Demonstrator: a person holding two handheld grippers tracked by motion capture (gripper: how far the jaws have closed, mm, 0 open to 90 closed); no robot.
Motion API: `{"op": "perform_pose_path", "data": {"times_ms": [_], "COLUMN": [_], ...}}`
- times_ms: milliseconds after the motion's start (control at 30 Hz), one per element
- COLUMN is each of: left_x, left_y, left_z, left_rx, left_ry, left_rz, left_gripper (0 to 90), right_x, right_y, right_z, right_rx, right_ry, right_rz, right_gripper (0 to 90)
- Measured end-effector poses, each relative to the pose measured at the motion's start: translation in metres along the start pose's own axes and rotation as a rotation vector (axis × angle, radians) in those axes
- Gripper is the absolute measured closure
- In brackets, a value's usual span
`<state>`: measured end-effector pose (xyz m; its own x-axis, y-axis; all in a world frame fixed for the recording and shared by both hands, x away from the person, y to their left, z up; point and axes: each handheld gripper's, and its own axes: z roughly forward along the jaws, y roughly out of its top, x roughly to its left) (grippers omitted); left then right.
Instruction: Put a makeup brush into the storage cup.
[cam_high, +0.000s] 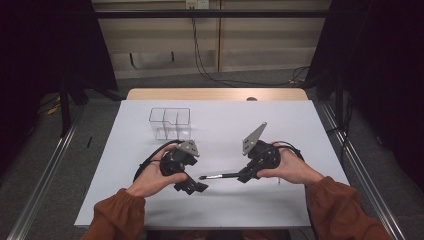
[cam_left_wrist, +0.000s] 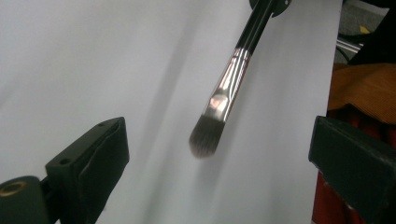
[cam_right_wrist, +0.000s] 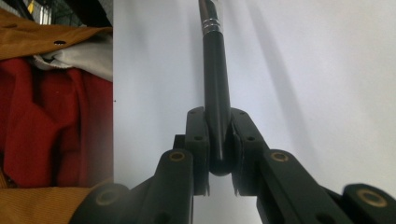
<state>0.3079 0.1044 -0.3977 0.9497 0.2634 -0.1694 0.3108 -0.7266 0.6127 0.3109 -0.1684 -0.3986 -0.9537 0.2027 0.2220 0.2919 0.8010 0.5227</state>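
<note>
While right gripper (cam_right_wrist: 218, 154) clamps brush (cam_left_wrist: 229, 88) handle — no writing legible.

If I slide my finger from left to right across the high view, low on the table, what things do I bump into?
left gripper → makeup brush → right gripper

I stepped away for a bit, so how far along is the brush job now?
Done: the right gripper has the brush clamped by its handle end. In hand: the left gripper is open, bristles between its jaws, untouched. Left: the clear box holds nothing visible, so any stowing remains.
</note>
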Motion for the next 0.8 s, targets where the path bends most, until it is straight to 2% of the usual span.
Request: {"op": "perform_pose_path", "data": {"times_ms": [67, 100, 133, 233, 333, 433, 633, 700, 800], "left_x": [0.001, 0.002, 0.003, 0.005, 0.005, 0.006, 0.004, 0.003, 0.000], "left_y": [-0.004, -0.007, -0.009, -0.015, -0.020, -0.025, -0.034, -0.038, -0.044], "left_z": [-0.001, -0.002, -0.003, -0.006, -0.008, -0.009, -0.011, -0.013, -0.015], "left_rx": [-0.022, -0.036, -0.040, -0.080, -0.120, -0.137, -0.166, -0.184, -0.212], "left_ry": [0.010, 0.027, 0.025, 0.050, 0.069, 0.105, 0.117, 0.153, 0.182], "left_rz": [-0.040, -0.039, -0.035, -0.061, -0.067, -0.043, -0.062, -0.050, -0.062], "left_gripper": [5.1, 4.9, 4.6, 4.5, 4.5, 4.5, 4.5, 4.5, 4.4], "right_x": [0.000, 0.000, 0.000, 0.001, 0.002, 0.002, 0.005, 0.006, 0.008], "right_y": [-0.004, -0.006, -0.009, -0.016, -0.022, -0.026, -0.037, -0.038, -0.042], "right_z": [-0.003, -0.004, -0.006, -0.007, -0.009, -0.012, -0.013, -0.011, -0.009], "right_rx": [-0.010, -0.014, -0.023, -0.028, -0.038, -0.049, -0.076, -0.076, -0.107], "right_ry": [-0.006, -0.010, -0.015, -0.027, -0.037, -0.052, -0.079, -0.096, -0.102], "right_rz": [0.013, 0.018, 0.026, 0.039, 0.049, 0.062, 0.089, 0.087, 0.105], "right_gripper": [80.3, 80.3, 80.3, 80.3, 80.3, 80.3, 80.3, 80.3, 80.3]}}
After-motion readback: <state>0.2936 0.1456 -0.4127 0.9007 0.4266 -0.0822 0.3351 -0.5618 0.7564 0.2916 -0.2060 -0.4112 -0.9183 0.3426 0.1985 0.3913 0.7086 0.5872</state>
